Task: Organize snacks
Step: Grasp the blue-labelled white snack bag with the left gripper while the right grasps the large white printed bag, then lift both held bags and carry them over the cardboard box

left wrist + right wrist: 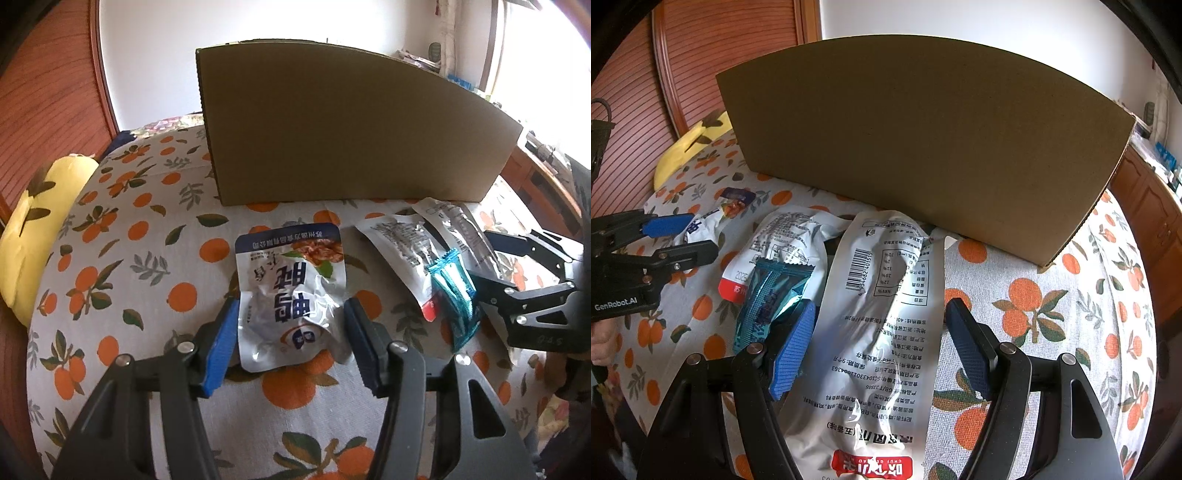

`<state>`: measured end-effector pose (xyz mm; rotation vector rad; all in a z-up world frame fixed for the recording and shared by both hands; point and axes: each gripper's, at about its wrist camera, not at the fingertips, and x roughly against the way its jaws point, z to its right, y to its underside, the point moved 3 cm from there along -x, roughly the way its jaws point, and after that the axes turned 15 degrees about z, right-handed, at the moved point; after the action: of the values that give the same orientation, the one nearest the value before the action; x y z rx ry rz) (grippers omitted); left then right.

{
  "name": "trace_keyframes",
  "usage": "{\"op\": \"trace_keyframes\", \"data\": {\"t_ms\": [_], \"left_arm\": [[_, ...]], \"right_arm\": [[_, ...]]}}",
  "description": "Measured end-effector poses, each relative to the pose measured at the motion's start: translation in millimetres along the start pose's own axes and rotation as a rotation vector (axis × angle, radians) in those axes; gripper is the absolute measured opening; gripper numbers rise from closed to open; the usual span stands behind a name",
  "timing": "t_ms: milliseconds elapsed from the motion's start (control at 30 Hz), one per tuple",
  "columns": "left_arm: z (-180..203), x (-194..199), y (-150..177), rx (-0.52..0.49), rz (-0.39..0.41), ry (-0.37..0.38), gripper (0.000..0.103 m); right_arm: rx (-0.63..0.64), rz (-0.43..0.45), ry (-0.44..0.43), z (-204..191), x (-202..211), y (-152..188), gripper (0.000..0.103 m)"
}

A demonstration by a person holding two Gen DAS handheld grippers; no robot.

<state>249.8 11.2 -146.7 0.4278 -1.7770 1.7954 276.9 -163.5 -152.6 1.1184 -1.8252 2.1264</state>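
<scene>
Standing cardboard box (343, 122) behind the snacks on the orange-print tabletop (122, 236), likely their destination | long white pouch (882, 314) lies between right gripper (882, 347) fingers, spread wide, not gripping | blue-white packet (291, 295) between left gripper (291, 343) fingers, open astride it | teal sachet (768, 299) beside.

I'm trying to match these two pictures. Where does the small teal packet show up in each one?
Left wrist view: the teal packet lies right of centre, on top of a white pouch, close to the right gripper.
Right wrist view: it lies left of centre, just beside that gripper's blue left finger.
Shared landmark: the cardboard box standing behind the snacks on the orange-print cloth.
</scene>
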Motion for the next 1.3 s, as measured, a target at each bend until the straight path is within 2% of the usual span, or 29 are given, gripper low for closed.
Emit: {"op": "trace_keyframes", "data": {"t_ms": [367,733,1000,1300], "left_arm": [[5.5,30.4,-2.4,0.016,0.072,0.019,0.057],[18.2,50.9,-17.5,0.003,0.130,0.051,0.057],[21.2,58.2,-36.9,-0.016,0.169,0.054,0.057],[27.6,65.6,-78.2,-0.057,0.236,0.060,0.057]], "right_arm": [[-0.003,-0.004,-0.005,2.2,6.6,2.4,0.065],[-0.010,0.044,0.000,9.4,47.2,0.3,0.065],[-0.005,0.127,0.001,15.3,79.6,-27.4,0.065],[0.044,0.209,0.005,14.2,103.1,-74.3,0.065]]}}
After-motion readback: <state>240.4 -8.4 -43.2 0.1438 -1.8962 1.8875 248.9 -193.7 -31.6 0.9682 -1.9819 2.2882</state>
